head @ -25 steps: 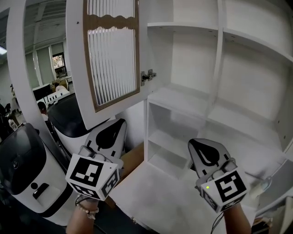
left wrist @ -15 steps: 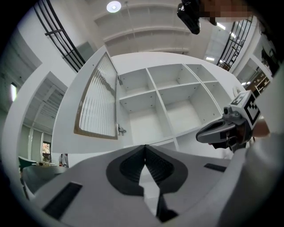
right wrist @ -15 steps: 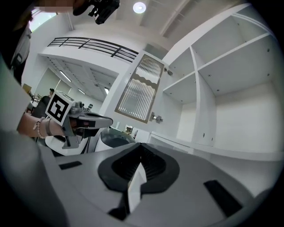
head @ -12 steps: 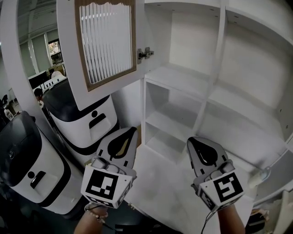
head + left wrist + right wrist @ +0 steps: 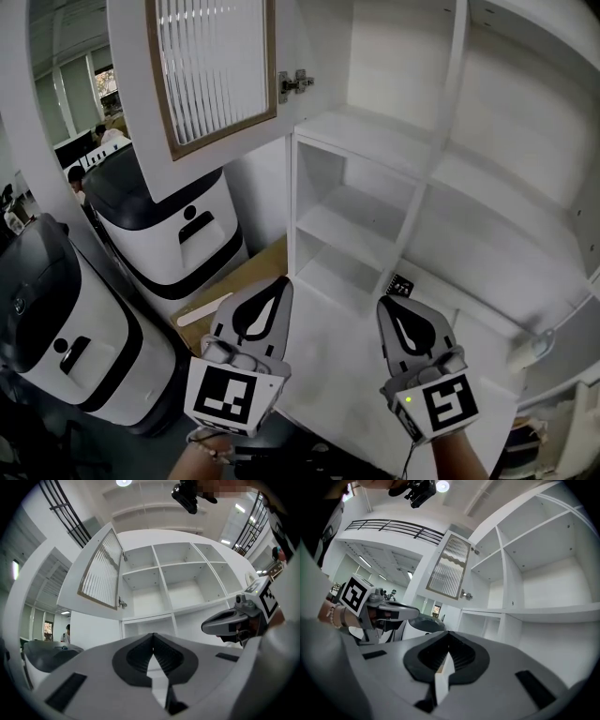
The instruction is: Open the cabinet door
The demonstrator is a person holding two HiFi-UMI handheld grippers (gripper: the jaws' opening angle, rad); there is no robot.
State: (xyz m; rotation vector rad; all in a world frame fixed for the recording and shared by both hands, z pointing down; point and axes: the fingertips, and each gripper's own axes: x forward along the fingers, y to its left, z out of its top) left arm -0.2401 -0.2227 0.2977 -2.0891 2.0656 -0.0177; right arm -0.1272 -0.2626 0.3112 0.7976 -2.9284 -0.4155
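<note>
Status: the door reads as already open. No step appears left except, at most, pulling the hands away.

- Cabinet (image 5: 427, 202): a white unit of open cubbies that fills the centre and right of the head view. Every compartment in view looks empty, upper and lower alike. The upper cubby just right of the door is uncovered and bare inside.
- Cabinet door (image 5: 211, 80): at the far upper left, it is swung well out from the carcass and hangs on the cabinet's left edge. It has a white frame, a wood-coloured inner border and a ribbed pane. Neither gripper touches it, and both are well below it.
- Two white-and-black bin-like units stand on the floor to the left, one nearer the cabinet (image 5: 183, 234) and one further left (image 5: 56, 319). Both have their lids down, so their contents cannot be seen.
- Brown board (image 5: 239, 281): it lies low between the bins and the cabinet, and what it is is unclear.
- Left gripper (image 5: 277, 291): it is near and low, beside the cabinet's lower left corner. Its own view shows the jaws clenched together with nothing between them.
- Right gripper (image 5: 394, 309): it is near and low, over the bare white surface in front of the lower cubbies. Its jaws are also closed on nothing.
- Hinge (image 5: 295, 82): a metal hinge, exposed between the door and the carcass, which fits a wide-open door.
- Small black tag (image 5: 400, 284): it sits on a lower shelf edge and is the only item seen on the shelving.
</note>
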